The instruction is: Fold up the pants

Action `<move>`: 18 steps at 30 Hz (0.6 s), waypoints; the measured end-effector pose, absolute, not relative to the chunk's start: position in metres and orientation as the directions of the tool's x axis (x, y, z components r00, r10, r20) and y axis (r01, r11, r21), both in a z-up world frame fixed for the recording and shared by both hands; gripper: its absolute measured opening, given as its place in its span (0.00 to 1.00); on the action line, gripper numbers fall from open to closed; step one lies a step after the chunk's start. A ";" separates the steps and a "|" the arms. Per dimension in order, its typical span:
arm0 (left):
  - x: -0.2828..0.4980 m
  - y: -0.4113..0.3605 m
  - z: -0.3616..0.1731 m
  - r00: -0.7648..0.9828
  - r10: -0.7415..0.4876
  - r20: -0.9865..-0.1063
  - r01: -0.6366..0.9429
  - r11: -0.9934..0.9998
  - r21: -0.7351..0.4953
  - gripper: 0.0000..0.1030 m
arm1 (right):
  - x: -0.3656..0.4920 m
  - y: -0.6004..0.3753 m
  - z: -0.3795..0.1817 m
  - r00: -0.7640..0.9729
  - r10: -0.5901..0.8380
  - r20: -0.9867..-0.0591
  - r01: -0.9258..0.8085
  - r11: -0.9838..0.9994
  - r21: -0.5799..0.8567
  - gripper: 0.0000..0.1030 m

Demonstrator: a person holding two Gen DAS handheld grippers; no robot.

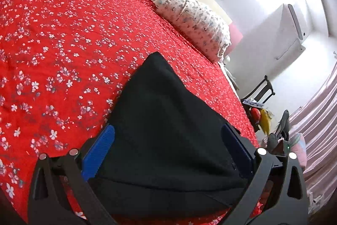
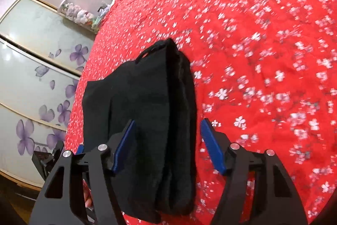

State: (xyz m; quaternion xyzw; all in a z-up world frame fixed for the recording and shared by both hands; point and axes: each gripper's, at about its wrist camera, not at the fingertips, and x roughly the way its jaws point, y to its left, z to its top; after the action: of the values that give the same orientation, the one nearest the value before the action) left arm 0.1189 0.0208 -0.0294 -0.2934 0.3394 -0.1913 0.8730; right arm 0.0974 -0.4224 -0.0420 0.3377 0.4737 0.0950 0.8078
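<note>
The black pants (image 1: pixel 166 130) lie folded into a thick stack on the red flowered bedspread (image 1: pixel 63 45). My left gripper (image 1: pixel 168 130) is open, its blue pads (image 1: pixel 99 153) set wide on either side of the stack's near end. In the right wrist view the pants (image 2: pixel 151 109) show as a layered bundle with a small loop at the far end. My right gripper (image 2: pixel 167 125) is open over the bundle's right part, its pads (image 2: pixel 212 147) apart and holding nothing. The left gripper's black frame (image 2: pixel 48 157) shows at the bundle's left edge.
A flowered pillow (image 1: pixel 195 18) lies at the head of the bed. A dark chair (image 1: pixel 261 92) with colourful items stands beside the bed. A wardrobe with purple flower doors (image 2: pixel 38 77) stands past the bed's left edge. Pink curtains (image 1: pixel 320 119) hang at the right.
</note>
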 end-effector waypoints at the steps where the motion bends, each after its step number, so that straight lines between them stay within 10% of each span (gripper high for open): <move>1: 0.120 0.022 -0.030 0.696 -0.531 -0.484 0.135 0.758 -0.638 0.98 | 0.098 -0.420 -0.044 0.524 0.469 -0.711 0.164 0.763 0.625 0.65; 18: 0.118 0.017 -0.034 0.689 -0.504 -0.522 0.123 0.790 -0.600 0.98 | 0.086 -0.382 -0.003 0.539 0.415 -0.733 0.035 0.858 0.512 0.67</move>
State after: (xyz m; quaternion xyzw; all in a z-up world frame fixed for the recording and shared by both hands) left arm 0.1182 0.0172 -0.0345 -0.2702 0.3519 -0.1784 0.8782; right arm 0.0864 -0.3821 -0.0025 0.2410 0.4667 0.1126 0.8435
